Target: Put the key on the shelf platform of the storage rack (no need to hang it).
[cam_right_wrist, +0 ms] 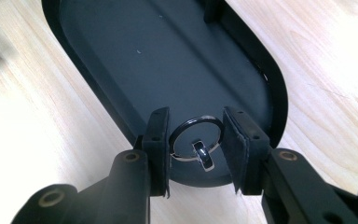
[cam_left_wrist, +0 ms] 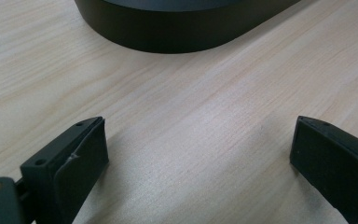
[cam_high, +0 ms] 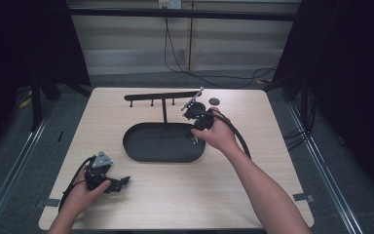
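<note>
while the ring [cam_right_wrist: 196,140] sits between the two pads of the right gripper [cam_right_wrist: 196,149], it lies low over the near, rounded end of the tray [cam_right_wrist: 121,56], a silver key ring with a small dark tab hanging from its lower edge. the jaws are closed in to about the ring's width, one pad at each side of it; whether they press it or just flank it, i cannot tell for sure, though both pads look to touch its rim. in the high view the right gripper [cam_high: 195,139] dips at the tray's right end, just inside the rim [cam_high: 126,146], with the right hand [cam_high: 216,134] wrapped around its body and a cable looping back over the wrist.

behind the tray a thin post rises to a long crossbar [cam_high: 160,96] with short pegs under it. a small dark disc [cam_high: 215,101] lies on the table [cam_high: 253,161] near the bar's right tip, well apart from the tray.

the left gripper [cam_high: 119,183] rests near the table's front left corner, held by the left hand [cam_high: 85,192], well away from the tray. in its own view the left gripper [cam_left_wrist: 198,154] has its jaws spread wide with bare wood between them, holding nothing, and the tray's dark wall [cam_left_wrist: 177,32] runs across the top.
</note>
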